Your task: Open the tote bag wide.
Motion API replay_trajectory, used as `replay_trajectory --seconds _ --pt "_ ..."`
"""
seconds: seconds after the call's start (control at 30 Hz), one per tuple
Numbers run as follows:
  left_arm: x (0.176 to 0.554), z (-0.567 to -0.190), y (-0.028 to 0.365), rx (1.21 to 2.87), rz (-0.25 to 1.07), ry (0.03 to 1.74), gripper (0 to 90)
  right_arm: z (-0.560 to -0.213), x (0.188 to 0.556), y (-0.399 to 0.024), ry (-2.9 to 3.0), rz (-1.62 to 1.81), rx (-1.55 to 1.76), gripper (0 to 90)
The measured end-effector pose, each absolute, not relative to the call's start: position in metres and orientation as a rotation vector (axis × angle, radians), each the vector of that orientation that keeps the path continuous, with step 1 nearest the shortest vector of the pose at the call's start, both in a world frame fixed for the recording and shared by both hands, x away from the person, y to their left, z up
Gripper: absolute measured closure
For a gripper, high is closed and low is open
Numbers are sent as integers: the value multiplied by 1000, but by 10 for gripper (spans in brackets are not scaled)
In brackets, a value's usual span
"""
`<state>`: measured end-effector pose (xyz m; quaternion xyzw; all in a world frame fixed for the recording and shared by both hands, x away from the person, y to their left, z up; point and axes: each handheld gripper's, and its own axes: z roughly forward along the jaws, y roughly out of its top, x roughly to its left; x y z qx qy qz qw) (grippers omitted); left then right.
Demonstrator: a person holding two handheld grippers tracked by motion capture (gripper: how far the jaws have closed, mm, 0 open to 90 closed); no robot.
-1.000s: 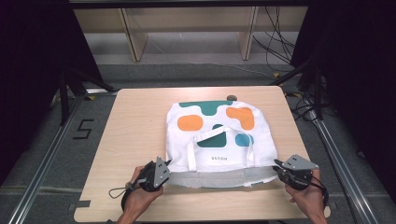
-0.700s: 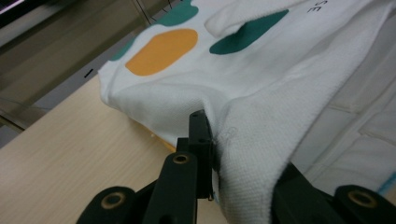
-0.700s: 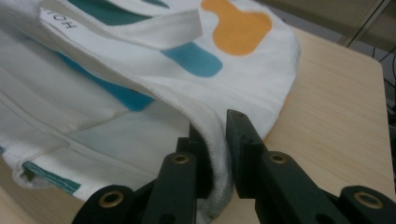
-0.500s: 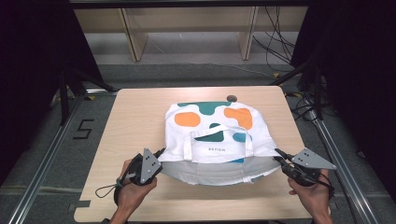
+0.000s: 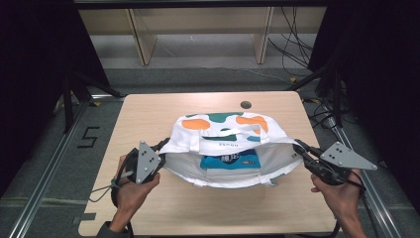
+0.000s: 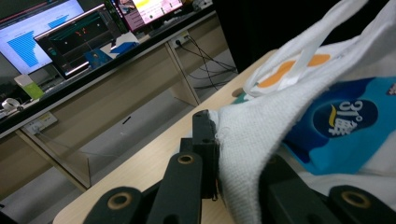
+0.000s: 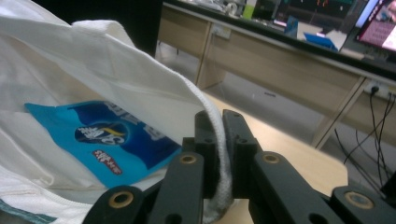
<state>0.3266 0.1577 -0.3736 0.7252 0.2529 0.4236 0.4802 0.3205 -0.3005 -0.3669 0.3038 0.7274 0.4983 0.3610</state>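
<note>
Two grippers pinch the top hem of a white tote bag on the wooden table: the left gripper clamps the cloth at the mouth's left corner, the right gripper at its right corner, jaws pressed together on the fabric. The bag sags between them, soft and limp, so the hem corners seem the best hold. A blue packet lies inside, probably light, and may slide if the mouth tips
</note>
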Motion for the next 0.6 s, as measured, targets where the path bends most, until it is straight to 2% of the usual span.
replay_trajectory --seconds 0.6 --pt "317 -312 165 1624 1100 550 869 -294 316 -302 1809 1415 678 874"
